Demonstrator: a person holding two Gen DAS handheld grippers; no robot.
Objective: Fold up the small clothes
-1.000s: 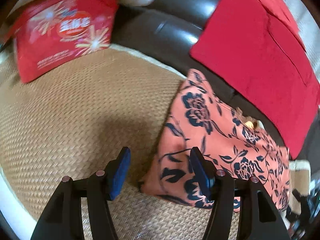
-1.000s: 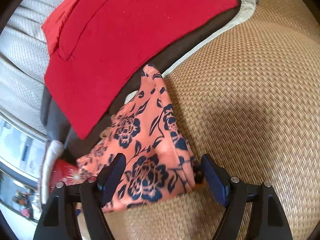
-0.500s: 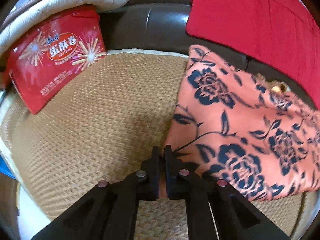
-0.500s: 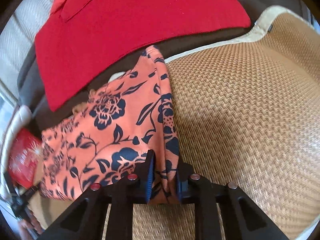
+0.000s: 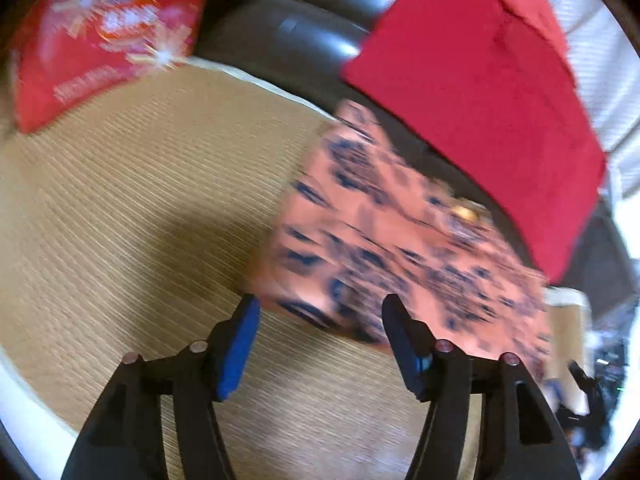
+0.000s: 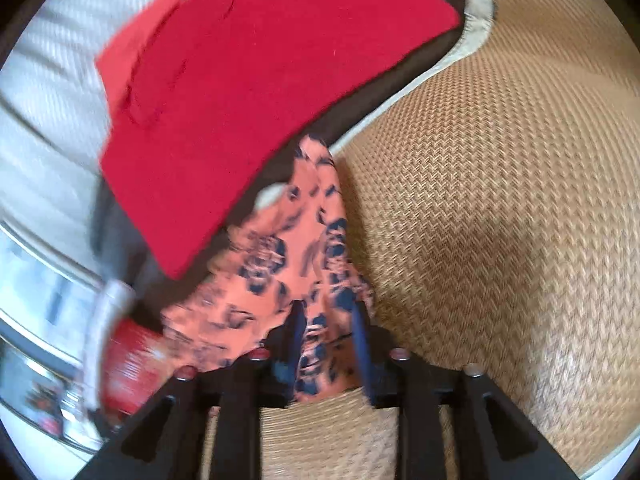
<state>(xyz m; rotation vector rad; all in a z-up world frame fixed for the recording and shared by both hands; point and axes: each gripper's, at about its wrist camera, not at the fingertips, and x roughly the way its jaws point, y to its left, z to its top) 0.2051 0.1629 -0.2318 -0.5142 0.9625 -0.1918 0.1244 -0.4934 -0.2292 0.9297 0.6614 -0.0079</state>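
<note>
An orange garment with dark blue flowers point(image 5: 384, 248) lies on a woven straw mat point(image 5: 152, 200). It also shows in the right wrist view point(image 6: 280, 264). My left gripper point(image 5: 320, 320) is open and empty, its blue pads just in front of the garment's near edge. My right gripper point(image 6: 326, 328) has its fingers partly closed around the garment's near corner, with cloth between them. The left view is blurred by motion.
A folded red cloth point(image 5: 492, 92) lies on the dark leather sofa back point(image 5: 288, 28), also seen in the right wrist view point(image 6: 260, 80). A red printed bag point(image 5: 104, 36) stands at the mat's far left. The mat's pale trim point(image 6: 476, 12) borders the sofa.
My left gripper, shut on the garment's edge half a second ago, has opened and pulled back. My right gripper has widened slightly but still has cloth between its fingers.
</note>
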